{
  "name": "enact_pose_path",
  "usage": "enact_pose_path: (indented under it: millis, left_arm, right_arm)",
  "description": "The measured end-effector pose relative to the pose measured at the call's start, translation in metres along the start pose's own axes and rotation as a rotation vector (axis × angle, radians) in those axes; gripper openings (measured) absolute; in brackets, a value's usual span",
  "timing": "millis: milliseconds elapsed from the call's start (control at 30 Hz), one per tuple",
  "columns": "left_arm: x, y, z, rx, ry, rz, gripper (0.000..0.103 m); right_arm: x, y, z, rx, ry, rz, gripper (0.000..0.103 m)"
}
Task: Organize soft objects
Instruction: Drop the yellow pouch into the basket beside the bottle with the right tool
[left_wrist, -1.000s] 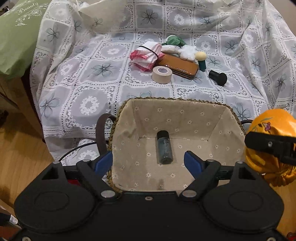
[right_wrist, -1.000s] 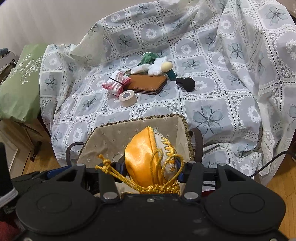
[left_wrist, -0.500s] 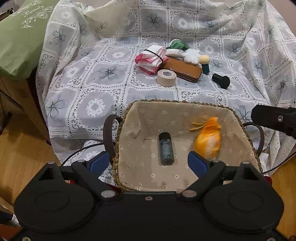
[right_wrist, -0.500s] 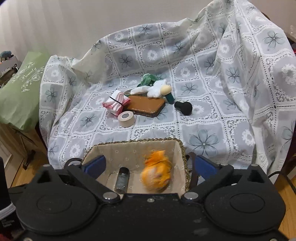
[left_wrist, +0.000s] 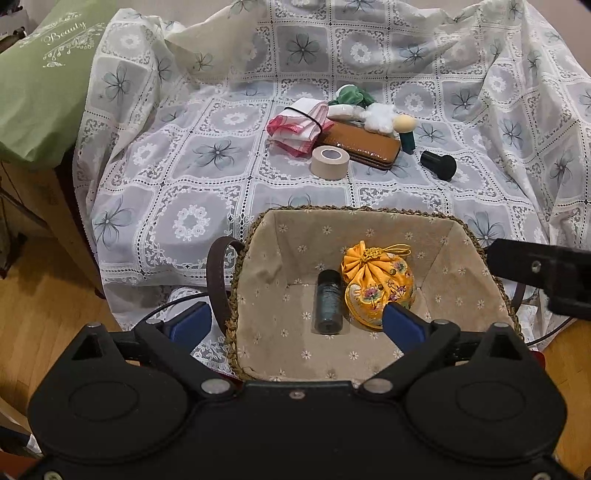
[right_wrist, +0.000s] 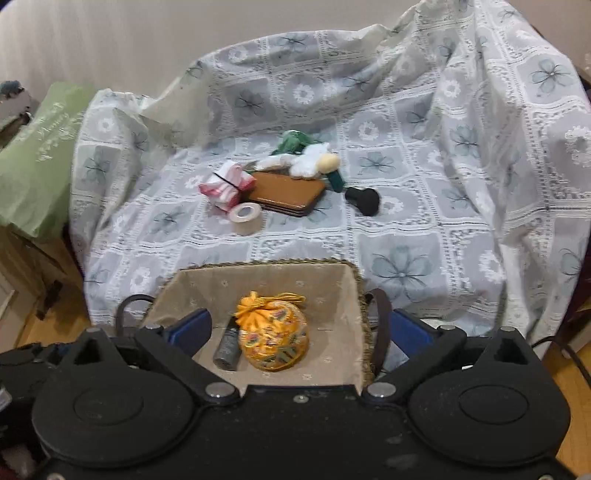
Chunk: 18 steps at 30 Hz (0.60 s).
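The yellow pouch (right_wrist: 272, 339) is seen dropped in the basket (right_wrist: 354, 317), below the right gripper (right_wrist: 299, 334), whose jaws, like those of the left gripper (left_wrist: 297, 323), just widened, are spread empty; the remaining soft things (right_wrist: 306, 162) lie beyond the basket's far rim.

A white lace cover with grey flower squares (left_wrist: 184, 177) is draped over the whole seat and hangs down its front to the light wooden plank floor (left_wrist: 40, 314). On the seat, 3 hard things lie close together: a beige roll of tape (left_wrist: 330, 161) lying flat, a flat tan leather case with a dark edge (left_wrist: 365, 142) just behind it and touching it, and a short black cylinder with a flared end (left_wrist: 438, 165) on its side, apart to the right. A sage-green cushion with white "Beauty" lettering (left_wrist: 40, 92) sits at the cover's left edge. A plain cream wall (right_wrist: 147, 44) stands behind.
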<state>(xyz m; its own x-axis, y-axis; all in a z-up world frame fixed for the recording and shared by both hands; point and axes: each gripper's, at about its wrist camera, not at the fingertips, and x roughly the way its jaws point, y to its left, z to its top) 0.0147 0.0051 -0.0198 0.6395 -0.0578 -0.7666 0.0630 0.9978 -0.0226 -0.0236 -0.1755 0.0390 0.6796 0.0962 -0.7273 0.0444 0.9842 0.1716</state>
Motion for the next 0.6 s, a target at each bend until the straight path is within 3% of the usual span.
enact_pose_path:
  millis: [133, 600]
  left_arm:
    - [-0.001, 0.000, 0.001, 0.003, -0.009, -0.002, 0.100]
    - [0.001, 0.003, 0.010, 0.008, -0.017, 0.021, 0.100]
  right_arm:
    - [0.001, 0.001, 0.000, -0.011, 0.011, -0.050, 0.103]
    - [0.016, -0.013, 0.004, 0.060, 0.061, -0.013, 0.103]
